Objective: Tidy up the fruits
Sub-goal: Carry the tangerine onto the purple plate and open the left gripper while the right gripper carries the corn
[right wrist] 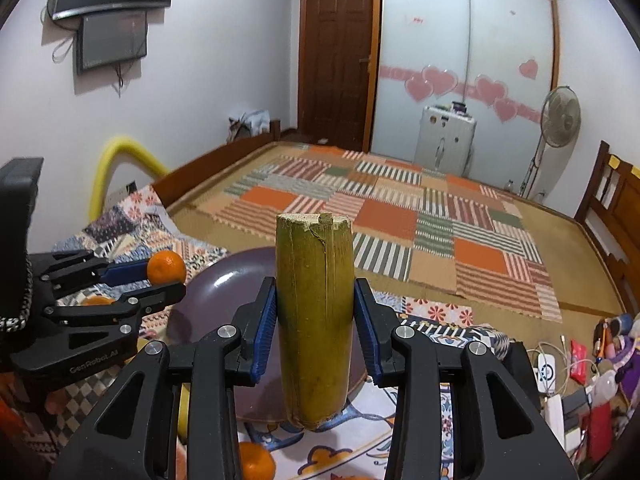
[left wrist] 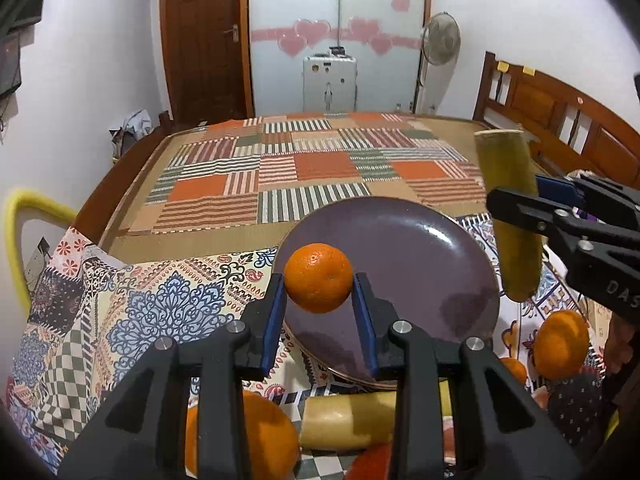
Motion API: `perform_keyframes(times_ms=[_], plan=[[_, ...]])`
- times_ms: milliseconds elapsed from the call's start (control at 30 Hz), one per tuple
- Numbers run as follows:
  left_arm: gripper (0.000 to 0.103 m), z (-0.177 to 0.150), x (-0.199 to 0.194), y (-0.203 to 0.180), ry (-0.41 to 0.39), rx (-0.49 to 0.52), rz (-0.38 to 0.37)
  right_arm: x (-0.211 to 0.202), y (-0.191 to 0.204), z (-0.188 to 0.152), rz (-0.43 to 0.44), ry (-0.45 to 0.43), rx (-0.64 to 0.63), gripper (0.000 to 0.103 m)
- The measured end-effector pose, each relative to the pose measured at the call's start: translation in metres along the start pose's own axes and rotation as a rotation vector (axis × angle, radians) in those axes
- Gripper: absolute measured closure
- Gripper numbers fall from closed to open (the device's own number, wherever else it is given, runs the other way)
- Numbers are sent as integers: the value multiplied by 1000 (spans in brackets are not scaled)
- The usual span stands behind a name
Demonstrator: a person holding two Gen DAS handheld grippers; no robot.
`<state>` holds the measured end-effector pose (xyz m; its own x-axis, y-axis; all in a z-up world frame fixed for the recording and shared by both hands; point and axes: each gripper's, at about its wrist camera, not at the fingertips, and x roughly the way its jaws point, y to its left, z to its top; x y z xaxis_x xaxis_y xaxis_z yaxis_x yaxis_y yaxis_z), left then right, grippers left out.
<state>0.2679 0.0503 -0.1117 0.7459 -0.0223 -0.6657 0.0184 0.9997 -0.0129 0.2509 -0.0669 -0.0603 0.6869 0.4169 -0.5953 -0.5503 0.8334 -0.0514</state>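
Note:
My left gripper [left wrist: 319, 296] is shut on a small orange [left wrist: 319, 278] and holds it above the near-left rim of a purple plate [left wrist: 400, 256]. My right gripper [right wrist: 315, 304] is shut on a yellow-green sugarcane piece [right wrist: 314, 320], held upright above the plate's right side [right wrist: 224, 280]. In the left wrist view the right gripper [left wrist: 516, 212] and its cane [left wrist: 510, 216] show at right. In the right wrist view the left gripper [right wrist: 160, 276] and its orange [right wrist: 166, 267] show at left.
Loose oranges [left wrist: 562, 344] [left wrist: 256, 432] and another cane piece [left wrist: 348, 420] lie on the patterned cloth [left wrist: 140, 304] near the plate. An orange [right wrist: 256, 460] lies below the right gripper. A patchwork bed [left wrist: 312, 168] stretches beyond. Clutter [right wrist: 580, 368] sits at right.

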Motion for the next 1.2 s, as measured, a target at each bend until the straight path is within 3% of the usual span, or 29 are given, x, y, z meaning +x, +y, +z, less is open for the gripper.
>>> perform_keyframes(times_ms=[500,1000,1067,1167,1200], plan=[[70,12,30,-5,106,48,-33,49,-3,8,13,225,-43,69],[69,13,49,0,189,26,-63,81,-2,14,8,361,-20,68],[64,15,49,1,187,22,-69,81,-2,11,13,371,-16,68],[43,16,46,3,167,17,-77,78,-3,12,11,366,-15,68],[42,17,43,4,152,16,-72,74,-4,13,9,351,-15,68]])
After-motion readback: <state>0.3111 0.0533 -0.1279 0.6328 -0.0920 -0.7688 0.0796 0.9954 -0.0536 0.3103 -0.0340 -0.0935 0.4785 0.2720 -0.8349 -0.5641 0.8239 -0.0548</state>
